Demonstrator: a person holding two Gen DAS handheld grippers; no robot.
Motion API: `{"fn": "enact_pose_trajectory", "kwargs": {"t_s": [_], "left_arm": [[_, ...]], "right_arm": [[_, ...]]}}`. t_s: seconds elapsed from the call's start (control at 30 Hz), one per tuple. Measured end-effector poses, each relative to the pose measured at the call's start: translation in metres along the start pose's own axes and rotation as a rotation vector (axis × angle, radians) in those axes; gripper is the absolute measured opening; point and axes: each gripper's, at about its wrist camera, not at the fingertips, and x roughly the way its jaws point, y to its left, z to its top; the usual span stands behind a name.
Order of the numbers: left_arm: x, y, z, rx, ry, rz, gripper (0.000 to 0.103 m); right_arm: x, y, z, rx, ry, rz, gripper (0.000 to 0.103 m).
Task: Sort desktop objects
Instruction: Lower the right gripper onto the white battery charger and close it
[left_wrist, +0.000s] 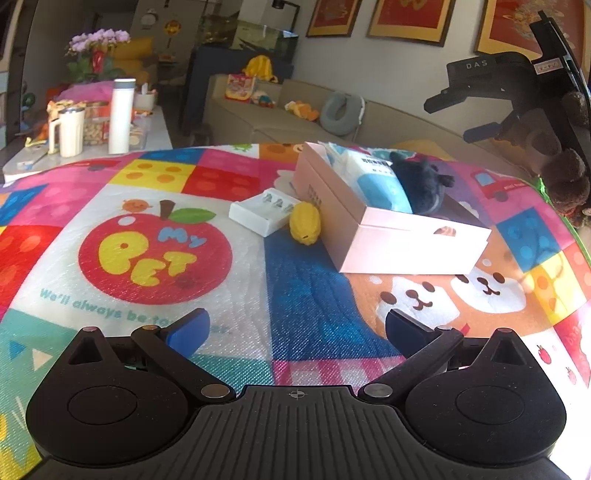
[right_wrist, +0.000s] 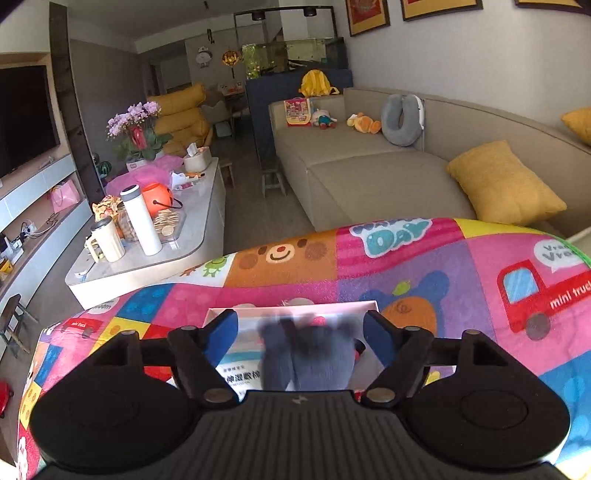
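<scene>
An open pink box (left_wrist: 388, 240) stands on the colourful mat, holding a white and blue packet (left_wrist: 373, 177) and a dark plush toy (left_wrist: 421, 181). Against the box's left side lies a yellow toy (left_wrist: 304, 223), with a small white box (left_wrist: 258, 212) just left of it. My left gripper (left_wrist: 297, 326) hovers open and empty over the mat, short of these things. My right gripper (left_wrist: 456, 116) hangs open above the box's far right. In the right wrist view its fingers (right_wrist: 301, 328) frame the blurred plush toy (right_wrist: 310, 354) and packet (right_wrist: 240, 373) in the box (right_wrist: 295, 307) below, without touching them.
The mat (left_wrist: 155, 258) covers a rounded tabletop that drops off at its far edge. A fuzzy brown sleeve (left_wrist: 565, 173) shows at the right. Beyond stand a low white table (right_wrist: 192, 221) with bottles and snacks and a beige sofa (right_wrist: 369, 166).
</scene>
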Motion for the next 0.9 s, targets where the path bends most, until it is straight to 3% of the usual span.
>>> {"fn": "enact_pose_trajectory", "kwargs": {"t_s": [0.2,0.33,0.53,0.67,0.9], "left_arm": [[-0.001,0.001,0.000,-0.008,-0.002,0.020,0.103],[-0.001,0.003,0.000,-0.024,-0.007,0.039,0.103],[-0.004,-0.001,-0.002,-0.008,-0.019,0.062,0.103],[-0.003,-0.001,-0.002,-0.011,-0.013,0.072,0.103],[-0.001,0.008,-0.002,-0.067,0.003,0.074,0.103]], "right_arm": [[0.001,0.009,-0.009,-0.026,0.009,0.010,0.074],[0.012,0.047,-0.025,-0.123,0.077,0.086,0.042],[0.061,0.125,-0.041,-0.206,0.234,0.178,0.033],[0.105,0.168,-0.039,-0.288,0.271,0.098,0.027],[0.166,0.207,-0.056,-0.473,0.361,-0.079,0.019]]}}
